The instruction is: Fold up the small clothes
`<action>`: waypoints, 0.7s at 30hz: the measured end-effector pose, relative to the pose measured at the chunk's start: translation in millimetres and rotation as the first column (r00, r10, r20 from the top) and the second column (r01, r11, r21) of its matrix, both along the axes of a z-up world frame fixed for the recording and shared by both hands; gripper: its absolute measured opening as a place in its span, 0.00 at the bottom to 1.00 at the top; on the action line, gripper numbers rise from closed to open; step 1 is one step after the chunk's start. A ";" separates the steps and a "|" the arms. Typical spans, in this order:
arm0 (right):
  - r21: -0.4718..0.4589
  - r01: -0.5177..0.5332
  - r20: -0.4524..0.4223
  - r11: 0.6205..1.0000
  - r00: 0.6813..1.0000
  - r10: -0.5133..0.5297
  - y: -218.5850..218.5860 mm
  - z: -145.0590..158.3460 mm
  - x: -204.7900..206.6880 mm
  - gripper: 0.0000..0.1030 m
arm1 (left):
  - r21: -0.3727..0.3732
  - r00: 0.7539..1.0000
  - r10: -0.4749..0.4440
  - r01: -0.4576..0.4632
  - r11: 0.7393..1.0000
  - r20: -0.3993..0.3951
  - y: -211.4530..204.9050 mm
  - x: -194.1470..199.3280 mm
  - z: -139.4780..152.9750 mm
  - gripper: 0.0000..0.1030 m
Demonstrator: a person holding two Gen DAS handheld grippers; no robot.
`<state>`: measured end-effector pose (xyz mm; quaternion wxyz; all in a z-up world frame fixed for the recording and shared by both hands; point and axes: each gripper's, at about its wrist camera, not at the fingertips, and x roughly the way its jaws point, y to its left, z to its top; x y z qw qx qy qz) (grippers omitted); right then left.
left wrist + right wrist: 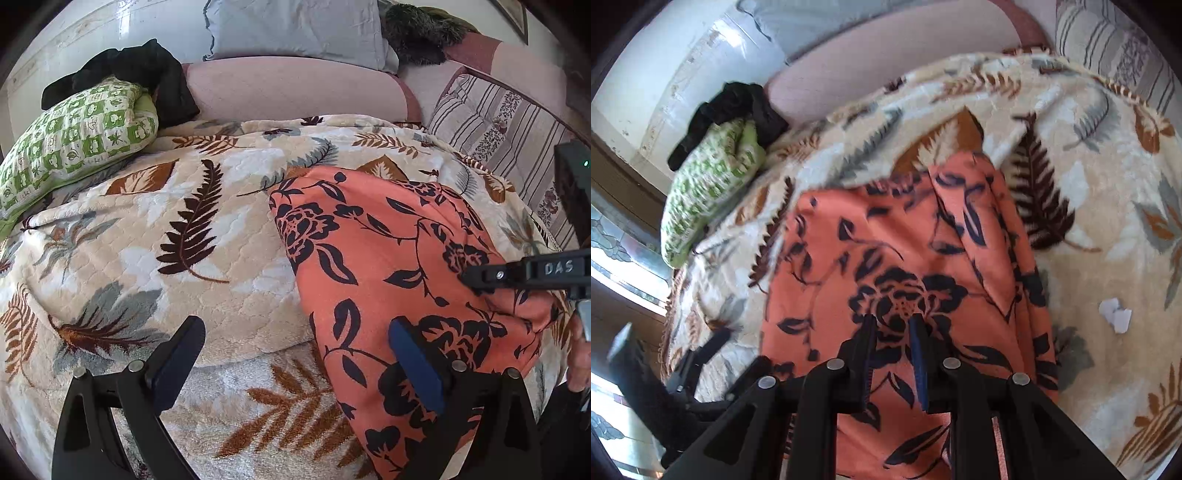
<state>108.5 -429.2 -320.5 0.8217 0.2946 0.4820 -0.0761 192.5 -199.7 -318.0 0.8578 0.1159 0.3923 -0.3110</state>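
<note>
Orange floral garment (pixel 388 251) lying on the leaf-patterned blanket (pixel 207 236) of the bed, at centre right of the left wrist frame and at the centre of the right wrist frame. Probably thin and light, very soft, without any stiffness; likely to sag and to slide a little over the plush blanket. Already doubled along its right side in the right wrist view, with folds bunched near the upper edge. Best taken at a hem or a corner, pinching both layers together, not in the middle of the cloth.

Left gripper (pixel 295 354) spread wide, holding nothing, one finger over the blanket and the other over the lower part of the garment. Right gripper (pixel 892 339) narrowed to a small gap just above the black flower print; cannot tell whether any cloth is pinched between the fingers.

No containers in sight. At upper left, a green patterned pillow (pixel 74 136) with a black cloth (pixel 140 70) on top. A small white paper scrap (pixel 1115 317) on the blanket at right.
</note>
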 end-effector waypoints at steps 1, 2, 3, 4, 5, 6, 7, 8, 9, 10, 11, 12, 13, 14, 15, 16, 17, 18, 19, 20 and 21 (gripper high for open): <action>0.026 -0.001 -0.005 1.000 1.000 0.001 -0.9 -10.5 1.2 0.21 | 0.001 1.000 0.002 -0.002 1.000 -0.001 0.3 0.4 -0.5 0.97; 0.033 0.004 0.016 0.999 1.000 -0.004 -2.0 -11.8 0.2 0.21 | 0.000 1.000 0.002 -0.002 1.000 -0.003 0.8 1.0 -0.5 0.97; 0.031 0.002 0.016 1.000 1.000 -0.002 -1.9 -9.5 0.3 0.21 | -0.002 1.000 0.003 -0.003 1.000 -0.006 0.9 1.5 -0.2 0.97; 0.028 -0.003 0.011 1.000 1.000 0.003 -1.5 -6.1 0.8 0.21 | -0.004 1.000 0.003 -0.003 1.000 -0.007 1.0 1.9 0.0 0.97; 0.025 -0.007 0.009 1.000 1.000 0.007 -1.5 -2.9 1.1 0.21 | -0.005 1.000 0.002 -0.002 1.000 -0.008 1.1 2.3 -0.3 0.97; 0.024 -0.010 0.006 1.000 1.000 0.010 -2.0 -0.3 0.9 0.20 | -0.004 1.000 0.002 -0.002 1.000 -0.009 0.8 2.8 -0.6 0.97; 0.025 -0.011 0.004 1.000 1.000 0.011 -3.1 2.4 0.5 0.21 | -0.005 1.000 0.002 -0.002 1.000 -0.010 0.8 3.0 -0.7 0.97; 0.029 -0.009 0.009 1.000 1.000 0.009 -4.3 5.4 -0.6 0.21 | -0.005 1.000 0.002 -0.002 1.000 -0.010 0.9 3.1 -0.8 0.97; 0.033 -0.004 0.021 0.999 1.000 0.004 -6.0 8.8 -2.4 0.21 | -0.004 1.000 0.002 -0.002 1.000 -0.010 0.8 3.1 -1.0 0.97; 0.035 0.002 0.037 0.999 0.999 -0.003 -7.9 13.0 -4.8 0.21 | -0.004 1.000 0.001 -0.001 1.000 -0.009 0.8 3.1 -1.0 0.97; 0.038 0.010 0.053 0.999 0.999 -0.012 -10.6 16.0 -8.1 0.21 | -0.004 1.000 0.001 -0.001 1.000 -0.009 0.6 3.3 -1.1 0.97; 0.042 0.017 0.068 0.999 0.998 -0.020 -13.6 18.6 -10.3 0.21 | -0.004 1.000 0.001 -0.001 1.000 -0.009 0.6 3.3 -1.3 0.97; 0.045 0.024 0.079 0.999 0.996 -0.028 -16.8 21.0 -12.8 0.21 | -0.005 1.000 0.001 -0.001 1.000 -0.010 0.5 3.4 -1.4 0.97; 0.045 0.031 0.090 0.999 0.995 -0.035 -20.1 22.8 -14.9 0.24 | -0.005 1.000 0.002 -0.002 1.000 -0.012 0.1 3.7 -1.6 0.97; 0.041 0.039 0.098 0.998 0.994 -0.043 -23.6 24.3 -17.3 0.37 | -0.006 1.000 0.003 -0.003 1.000 -0.014 -0.7 4.2 -2.0 0.97; 0.040 0.049 0.107 0.998 0.993 -0.053 -27.5 25.4 -19.9 0.49 | -0.007 1.000 0.003 -0.003 1.000 -0.016 -1.1 4.6 -2.4 0.97; 0.046 0.063 0.120 0.997 0.990 -0.068 -32.2 26.6 -23.3 0.74 | -0.008 1.000 0.004 -0.004 1.000 -0.017 -1.7 5.3 -2.9 0.97; 0.053 0.080 0.149 0.995 0.985 -0.087 -36.7 28.5 -27.7 0.76 | -0.008 1.000 0.004 -0.004 1.000 -0.019 -2.1 5.9 -3.2 0.97; 0.056 0.097 0.177 0.994 0.979 -0.106 -41.5 30.5 -32.9 0.76 | -0.009 1.000 0.005 -0.005 1.000 -0.022 -2.4 6.5 -3.6 0.97; 0.062 0.105 0.189 0.993 0.975 -0.115 -45.7 31.3 -35.9 0.76 | -0.010 1.000 0.005 -0.006 1.000 -0.024 -2.8 7.1 -4.0 0.97; 0.071 0.109 0.196 0.992 0.973 -0.121 -49.6 31.0 -38.0 0.76 | -0.012 1.000 0.006 -0.006 1.000 -0.026 -3.0 7.6 -4.4 0.97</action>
